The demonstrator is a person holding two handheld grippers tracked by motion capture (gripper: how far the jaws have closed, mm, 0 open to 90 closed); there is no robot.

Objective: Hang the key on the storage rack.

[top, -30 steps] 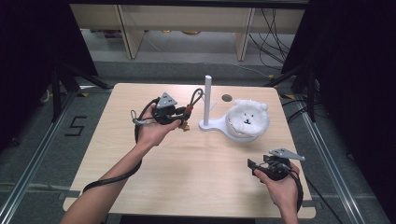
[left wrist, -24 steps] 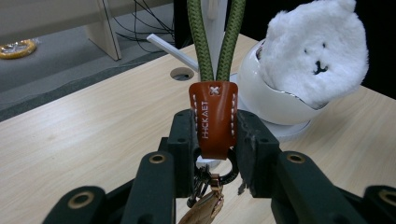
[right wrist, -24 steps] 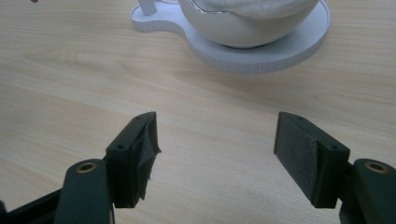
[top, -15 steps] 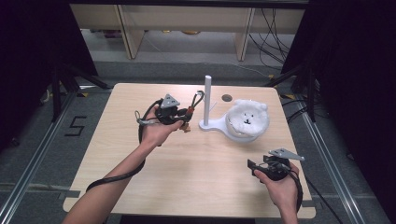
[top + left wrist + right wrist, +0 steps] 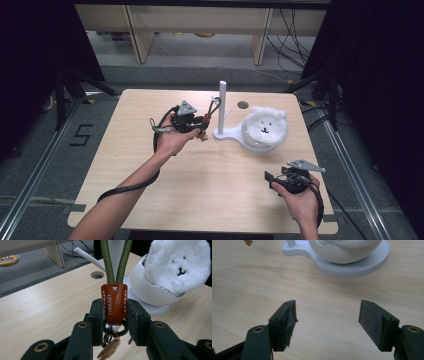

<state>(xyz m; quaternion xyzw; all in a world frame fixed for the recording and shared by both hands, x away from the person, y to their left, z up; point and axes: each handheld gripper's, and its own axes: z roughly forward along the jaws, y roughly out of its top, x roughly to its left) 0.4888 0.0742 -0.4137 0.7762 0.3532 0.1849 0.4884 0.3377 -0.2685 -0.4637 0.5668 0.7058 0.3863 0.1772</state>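
Note:
My left gripper is shut on a keychain by its orange-brown leather tab, and its jaws have just been opening slightly with the tab still between the pads. The keychain's olive green cord loop rises right beside the white post of a stand. Brass keys dangle under the tab. My right gripper rests open near the table's front right, nothing between its jaws.
The stand's white base carries a white bowl with a white plush face in it. A round hole lies behind the post. Shelving stands beyond the table's far edge.
The left gripper with the keychain has edged a little to the right, toward the post. The right gripper has stayed where it was.

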